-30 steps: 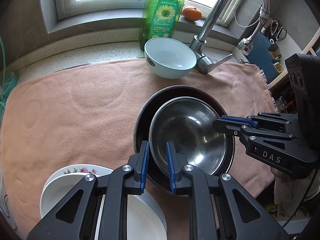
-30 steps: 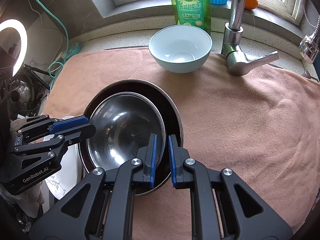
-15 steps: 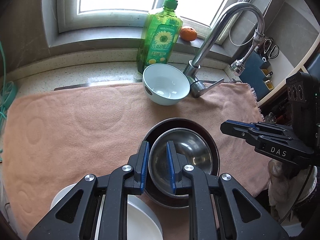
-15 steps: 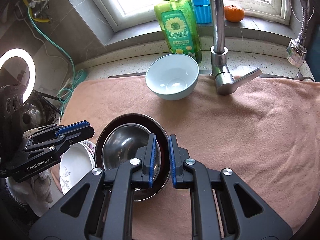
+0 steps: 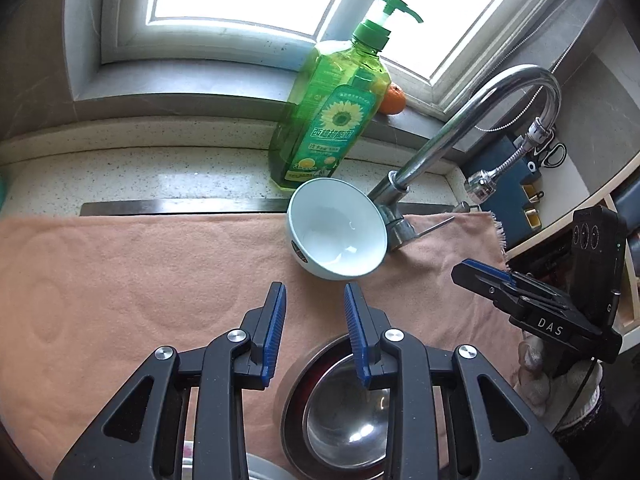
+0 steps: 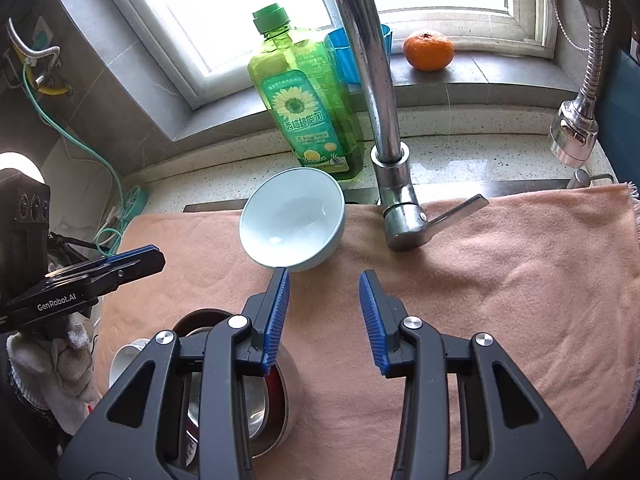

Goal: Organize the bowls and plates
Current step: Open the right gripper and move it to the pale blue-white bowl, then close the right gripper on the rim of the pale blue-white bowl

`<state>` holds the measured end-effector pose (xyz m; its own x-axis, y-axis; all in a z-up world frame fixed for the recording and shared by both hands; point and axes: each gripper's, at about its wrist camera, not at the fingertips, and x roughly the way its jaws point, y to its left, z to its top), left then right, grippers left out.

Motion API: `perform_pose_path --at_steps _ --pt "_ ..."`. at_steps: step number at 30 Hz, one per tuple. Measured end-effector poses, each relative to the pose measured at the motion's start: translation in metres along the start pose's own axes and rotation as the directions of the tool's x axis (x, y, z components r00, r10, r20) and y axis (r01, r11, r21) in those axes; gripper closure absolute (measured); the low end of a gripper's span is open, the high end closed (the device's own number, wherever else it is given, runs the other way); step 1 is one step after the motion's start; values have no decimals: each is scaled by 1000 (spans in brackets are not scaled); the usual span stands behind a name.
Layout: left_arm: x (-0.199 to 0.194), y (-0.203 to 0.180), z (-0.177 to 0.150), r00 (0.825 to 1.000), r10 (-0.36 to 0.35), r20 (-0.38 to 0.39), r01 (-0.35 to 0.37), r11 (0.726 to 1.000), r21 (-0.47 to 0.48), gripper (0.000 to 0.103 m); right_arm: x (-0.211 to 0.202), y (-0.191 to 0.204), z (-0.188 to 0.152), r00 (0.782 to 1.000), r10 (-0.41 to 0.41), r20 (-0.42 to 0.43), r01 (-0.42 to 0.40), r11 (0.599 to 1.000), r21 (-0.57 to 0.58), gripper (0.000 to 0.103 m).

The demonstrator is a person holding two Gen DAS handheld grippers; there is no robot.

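Observation:
A pale blue bowl (image 5: 338, 236) stands on the pink towel (image 5: 132, 280) near the tap; it also shows in the right wrist view (image 6: 294, 220). A steel bowl (image 5: 346, 428) sits nested inside a larger dark-lined steel bowl (image 5: 298, 392) on the towel, below both grippers; the pair also shows in the right wrist view (image 6: 276, 408). My left gripper (image 5: 314, 300) is open and empty, raised above the nested bowls. My right gripper (image 6: 324, 280) is open and empty, just short of the blue bowl. A white plate edge (image 6: 124, 358) shows at the left.
A green dish soap bottle (image 5: 332, 116) stands behind the blue bowl. A chrome tap (image 6: 384, 120) with its lever rises at the back. An orange (image 6: 428, 50) and a blue cup (image 6: 344, 60) sit on the windowsill. A pull-out sprayer (image 6: 576, 136) hangs at the right.
Both grippers have opened, let go of the steel bowls, and lifted up and back. The nested bowls now rest low in both views.

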<state>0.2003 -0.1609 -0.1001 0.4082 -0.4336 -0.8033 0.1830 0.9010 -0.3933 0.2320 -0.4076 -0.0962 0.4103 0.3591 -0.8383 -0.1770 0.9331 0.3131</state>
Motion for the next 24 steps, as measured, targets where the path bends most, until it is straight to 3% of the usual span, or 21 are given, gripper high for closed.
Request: perform_pose_path --at_steps 10,24 --pt "48 11 32 997 51 -51 -50 999 14 75 34 2 23 999 -29 -27 29 999 -18 65" --pt "79 14 43 994 38 -103 -37 999 13 75 75 -1 26 993 -58 -105 59 998 2 70"
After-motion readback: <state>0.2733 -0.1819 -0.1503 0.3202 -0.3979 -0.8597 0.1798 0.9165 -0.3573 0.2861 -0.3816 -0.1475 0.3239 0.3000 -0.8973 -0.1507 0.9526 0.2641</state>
